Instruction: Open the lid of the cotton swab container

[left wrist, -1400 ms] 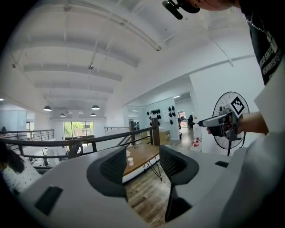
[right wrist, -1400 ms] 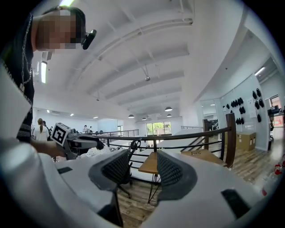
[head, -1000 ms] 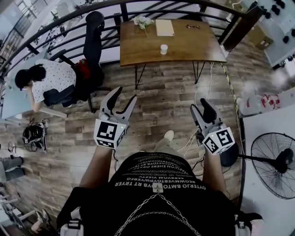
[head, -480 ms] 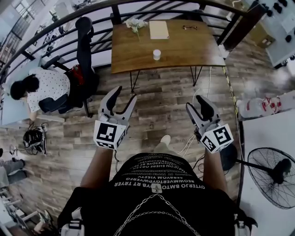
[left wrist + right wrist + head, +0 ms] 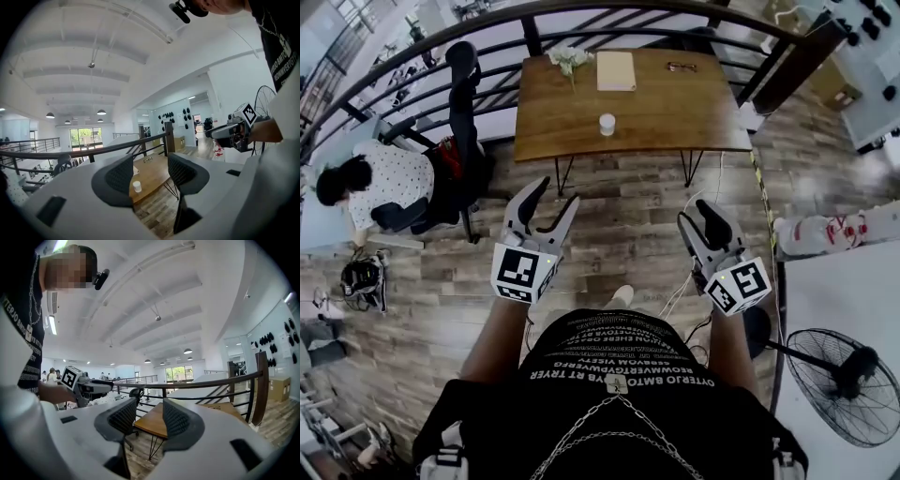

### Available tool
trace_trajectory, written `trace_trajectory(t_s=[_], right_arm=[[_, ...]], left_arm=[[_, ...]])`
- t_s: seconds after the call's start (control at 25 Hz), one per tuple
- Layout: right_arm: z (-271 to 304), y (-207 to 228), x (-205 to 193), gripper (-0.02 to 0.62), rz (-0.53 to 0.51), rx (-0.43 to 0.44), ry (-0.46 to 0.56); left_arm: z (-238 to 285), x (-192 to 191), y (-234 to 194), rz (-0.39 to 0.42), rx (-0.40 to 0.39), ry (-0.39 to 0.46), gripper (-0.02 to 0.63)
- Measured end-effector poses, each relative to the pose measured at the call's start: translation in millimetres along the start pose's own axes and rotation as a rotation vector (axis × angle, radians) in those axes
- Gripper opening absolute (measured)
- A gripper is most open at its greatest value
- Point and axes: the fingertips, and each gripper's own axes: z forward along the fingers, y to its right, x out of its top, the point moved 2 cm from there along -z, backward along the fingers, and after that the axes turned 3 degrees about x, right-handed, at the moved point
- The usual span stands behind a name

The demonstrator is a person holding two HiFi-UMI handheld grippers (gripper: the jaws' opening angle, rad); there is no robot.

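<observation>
Nearest: left grey two-jaw gripper point(image 5: 555, 193), jaws wide apart, nothing between them. Beside it, right grey two-jaw gripper point(image 5: 697, 216), jaws narrower and closing, also on nothing. Farther off: small white cylindrical cotton swab container point(image 5: 607, 124) upright on brown wooden table point(image 5: 675, 103), well apart from both.

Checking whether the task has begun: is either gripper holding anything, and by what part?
Nothing is held. The left gripper is open and empty; the right gripper is closing its jaws on nothing. The white container stands on the table.
</observation>
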Motion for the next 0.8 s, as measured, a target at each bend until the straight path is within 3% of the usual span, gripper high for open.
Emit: trace_trajectory(t_s=[0.44,0.8], right_arm=[[-13.5,46.0,-7.2,0.172,0.035,0.041,-0.016],[10.4,43.7,-1.9,0.171,0.033,0.095,-0.015]], left_arm=[[35.1,14.1,31.8,0.007,0.015,-0.003,0.233],[26.4,6.7,15.0,-0.001,0.079,-0.024,0.233]])
